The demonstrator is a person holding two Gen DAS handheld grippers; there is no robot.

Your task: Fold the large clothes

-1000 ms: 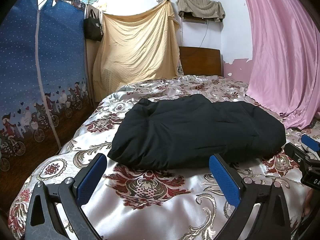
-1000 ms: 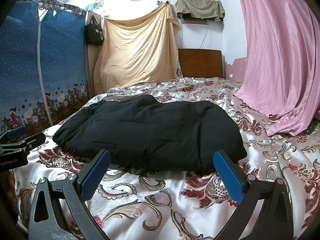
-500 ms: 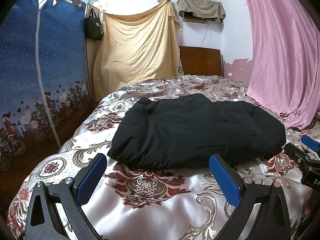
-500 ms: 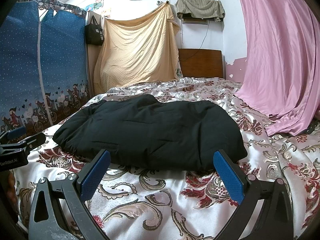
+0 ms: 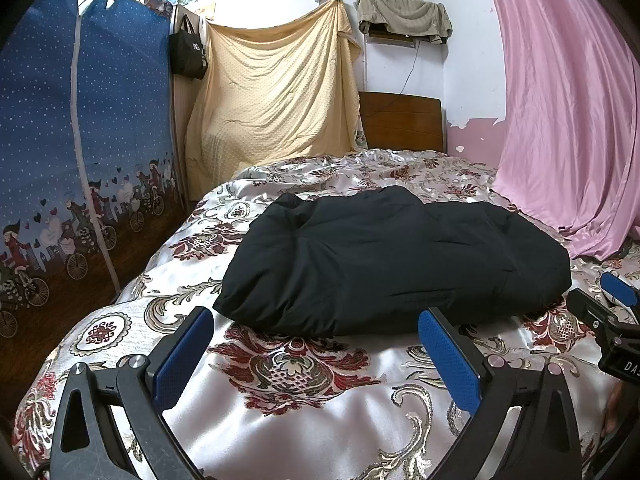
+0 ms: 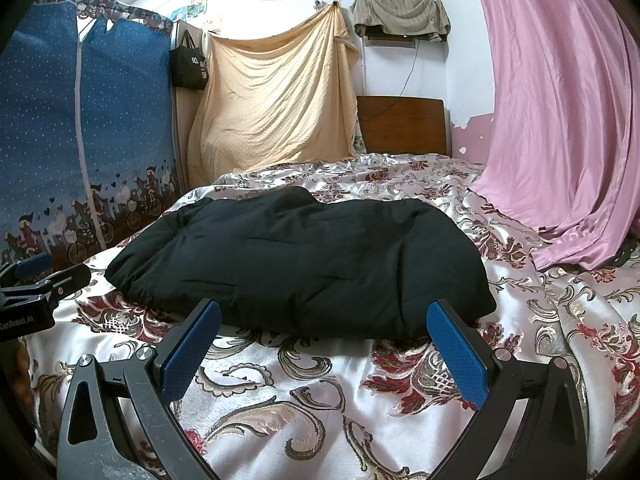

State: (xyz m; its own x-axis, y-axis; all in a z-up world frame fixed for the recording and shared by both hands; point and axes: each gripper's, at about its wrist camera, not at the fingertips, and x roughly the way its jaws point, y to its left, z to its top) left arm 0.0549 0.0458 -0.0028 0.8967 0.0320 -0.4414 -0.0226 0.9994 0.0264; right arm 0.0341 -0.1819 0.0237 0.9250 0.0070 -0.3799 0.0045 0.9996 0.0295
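A black padded garment [image 5: 392, 264] lies folded into a thick bundle in the middle of the bed; the right wrist view shows it too [image 6: 304, 264]. My left gripper [image 5: 316, 354] stands open over the bedspread just short of the bundle's near edge, nothing between its blue pads. My right gripper [image 6: 324, 350] is open as well, close in front of the bundle's near edge, holding nothing. Each gripper shows at the edge of the other's view: the right one [image 5: 604, 312] at far right, the left one [image 6: 36, 284] at far left.
The bed carries a shiny floral bedspread [image 5: 296, 372]. A blue fabric wardrobe [image 5: 80, 152] stands along the left side. A pink curtain [image 5: 568, 120] hangs on the right and drapes onto the bed. A wooden headboard [image 5: 400, 124] and a hung yellow sheet [image 5: 276, 108] are behind.
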